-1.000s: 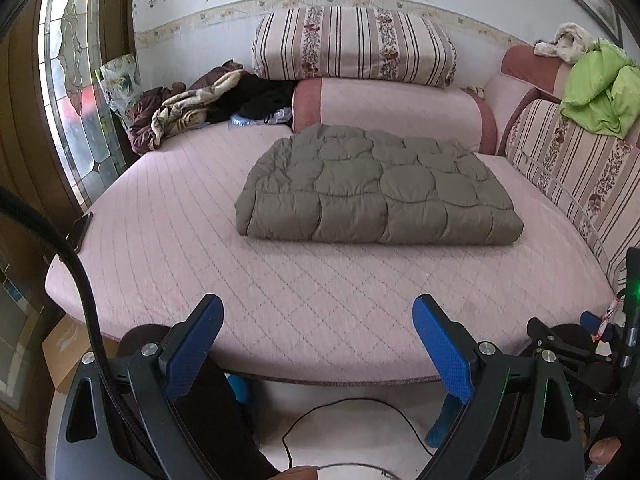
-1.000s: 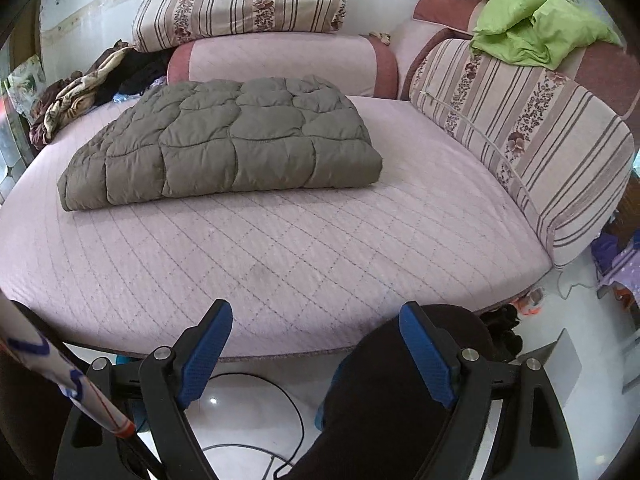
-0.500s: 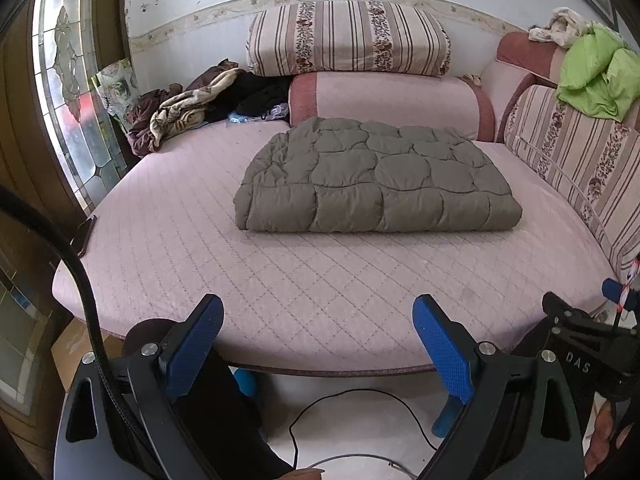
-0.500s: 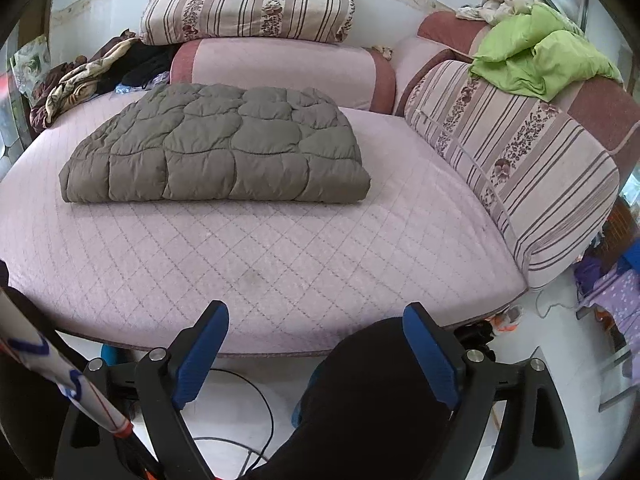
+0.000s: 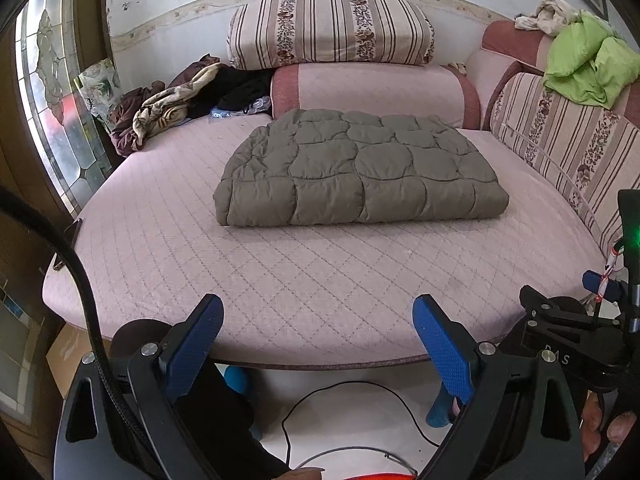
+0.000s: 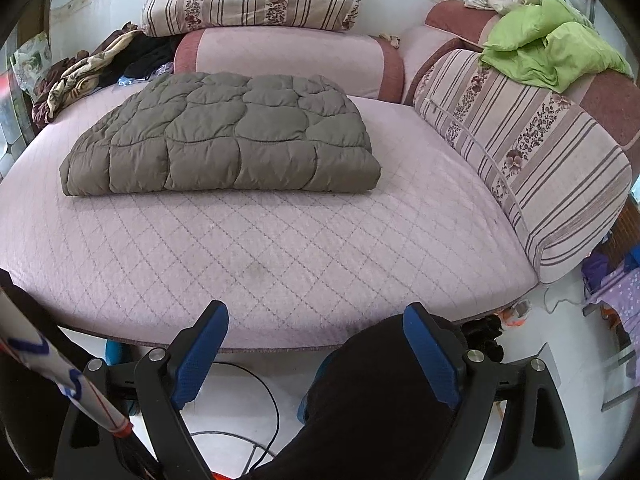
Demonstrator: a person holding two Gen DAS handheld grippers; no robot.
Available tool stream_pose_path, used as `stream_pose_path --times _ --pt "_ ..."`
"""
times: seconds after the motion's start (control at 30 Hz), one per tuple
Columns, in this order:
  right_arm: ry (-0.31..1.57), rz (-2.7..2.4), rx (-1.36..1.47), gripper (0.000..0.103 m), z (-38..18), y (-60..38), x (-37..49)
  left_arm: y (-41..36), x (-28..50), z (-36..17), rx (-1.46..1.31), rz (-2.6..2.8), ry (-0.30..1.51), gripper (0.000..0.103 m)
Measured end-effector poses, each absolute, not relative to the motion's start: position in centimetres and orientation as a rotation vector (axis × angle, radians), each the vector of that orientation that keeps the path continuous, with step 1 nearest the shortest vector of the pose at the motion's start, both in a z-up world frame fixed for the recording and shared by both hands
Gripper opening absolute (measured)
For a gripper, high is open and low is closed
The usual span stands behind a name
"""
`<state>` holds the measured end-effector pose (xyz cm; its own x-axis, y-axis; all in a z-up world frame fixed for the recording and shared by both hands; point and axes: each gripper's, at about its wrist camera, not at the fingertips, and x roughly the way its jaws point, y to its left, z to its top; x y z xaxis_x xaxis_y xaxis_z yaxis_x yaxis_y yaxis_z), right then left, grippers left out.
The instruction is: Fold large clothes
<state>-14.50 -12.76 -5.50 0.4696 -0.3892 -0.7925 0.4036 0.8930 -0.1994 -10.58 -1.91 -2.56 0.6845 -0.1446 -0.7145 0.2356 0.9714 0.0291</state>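
Observation:
A grey-brown quilted garment (image 5: 356,168) lies folded into a flat rectangle on the pink quilted bed (image 5: 304,268); it also shows in the right wrist view (image 6: 224,136). My left gripper (image 5: 318,320) is open and empty, held off the bed's near edge, well short of the garment. My right gripper (image 6: 316,326) is open and empty too, also back from the bed's near edge (image 6: 280,280). Neither gripper touches the garment.
Striped and pink bolsters (image 5: 332,28) line the back and right side (image 6: 532,148). A green garment (image 6: 548,48) lies on the right bolster. A heap of dark clothes (image 5: 180,100) sits at the back left. A cable (image 5: 344,396) runs over the white floor.
Both grippers have shifted slightly, still back from the bed's edge. The garment has not moved. Both jaws stay open.

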Motion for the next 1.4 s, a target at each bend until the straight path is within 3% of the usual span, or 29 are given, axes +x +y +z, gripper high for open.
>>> stream_pose_path --times 1.4 --pt "1.016 -0.467 0.019 0.092 -7.4 -12.5 -12.1 -1.7 -7.9 -4.9 0.127 -0.198 0.878 0.095"
